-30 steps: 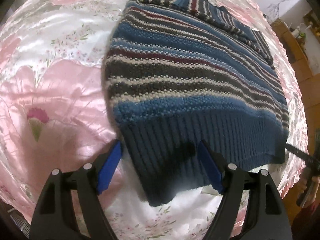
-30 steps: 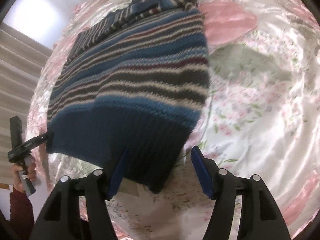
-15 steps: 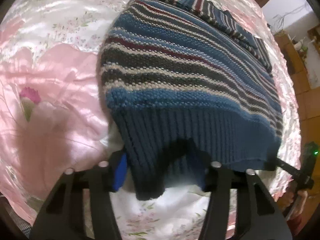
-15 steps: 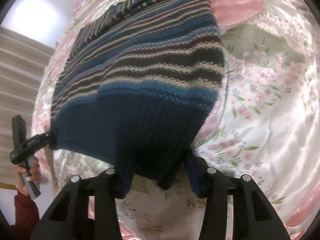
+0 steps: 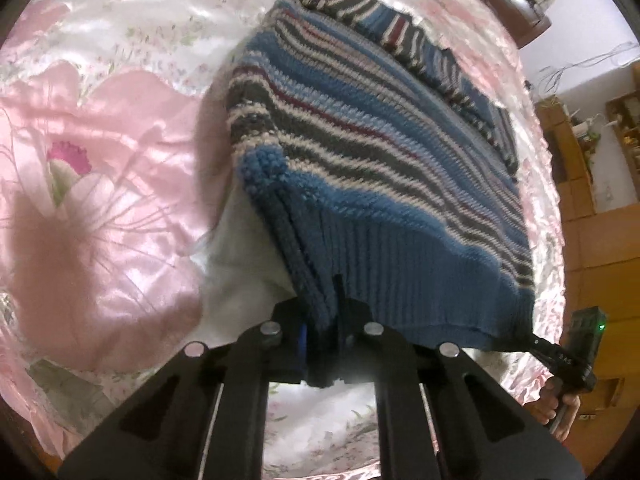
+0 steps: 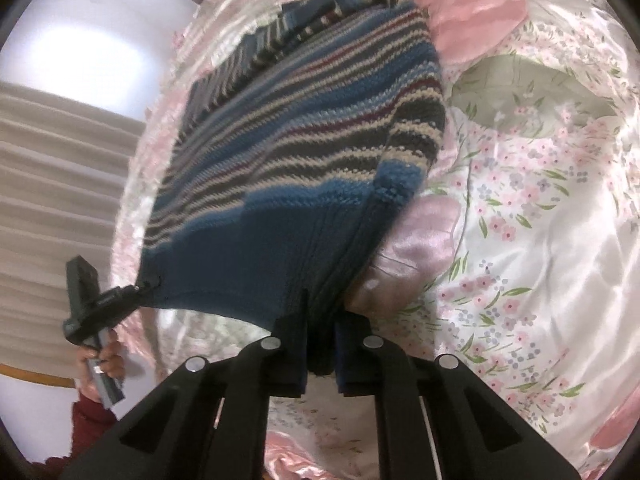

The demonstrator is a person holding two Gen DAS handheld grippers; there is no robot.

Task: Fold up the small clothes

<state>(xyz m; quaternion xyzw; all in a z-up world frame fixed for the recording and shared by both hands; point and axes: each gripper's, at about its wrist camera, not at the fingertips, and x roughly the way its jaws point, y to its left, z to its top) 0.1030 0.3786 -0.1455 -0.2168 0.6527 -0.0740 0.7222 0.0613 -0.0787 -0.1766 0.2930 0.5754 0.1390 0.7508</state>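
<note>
On the left, the left gripper [image 5: 322,320] is clamped narrow on the dark blue ribbed hem of the striped knitted sweater [image 5: 372,152], biting the corner where the knit bunches into vertical pleats. That corner is raised off the glossy pink and white floral satin bedspread [image 5: 112,120], and a pale shaded patch shows under the lifted edge. Between the two grips the hem hangs as a slightly sagging line, which looks deliberate: holding both bottom corners keeps the edge straight enough to carry over as one fold.

The rest of the sweater lies flat on the bedspread, its blue, grey, cream and maroon bands running up to the striped neck end farthest from the cameras. In my judgement the hem is about to be brought towards that far end to halve the garment.

On the right, the right gripper [image 6: 320,324] is likewise pinched tight on the opposite hem corner, the fabric gathered between its black fingers. The person's hand [image 6: 104,360] grips the other tool's handle at the edge of the right wrist view
</note>
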